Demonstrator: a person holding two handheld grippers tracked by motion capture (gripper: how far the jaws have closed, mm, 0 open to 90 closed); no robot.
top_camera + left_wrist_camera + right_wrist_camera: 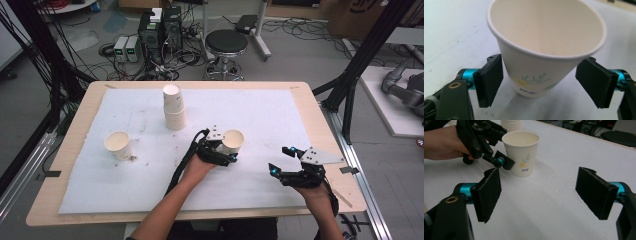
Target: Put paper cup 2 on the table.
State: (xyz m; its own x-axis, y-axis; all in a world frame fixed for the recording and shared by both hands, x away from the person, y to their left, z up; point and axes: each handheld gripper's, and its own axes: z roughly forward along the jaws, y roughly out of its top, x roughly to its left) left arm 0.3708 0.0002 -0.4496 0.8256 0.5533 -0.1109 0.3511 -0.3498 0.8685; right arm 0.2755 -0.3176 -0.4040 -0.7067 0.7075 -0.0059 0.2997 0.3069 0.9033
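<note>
Workshop floor beyond the table holds a black round stool [226, 42], grey power units with tangled cables [150, 37], and dark frame struts at both sides. Item one: pale wooden table [80, 115] covered by a white foam sheet [260, 110], lightly soiled toward its left half. Item two: tall stack of white paper cups [173, 107], upright, at the sheet's far middle. Item three: single white paper cup [117, 145], upright, near the sheet's left edge, well apart from the stack. Item four: white paper cup printed with a green leaf sprig [541, 47], upright on the sheet right of centre, standing on its own base. Item five: left gripper [539, 81], black with teal fittings, jaws either side of the printed cup's lower wall; the left pad sits just at the wall, the right pad stands clear with a visible gap, so the cup is bracketed but not clamped. Item six: right gripper [539, 195], jaws spread wide, nothing between them, hovering above bare sheet near the printed cup. Step in hand, by judgement: setting out single cups, this one apparently placed and released. Next move likely calls for backing the left gripper straight off without tipping the light cup.
</note>
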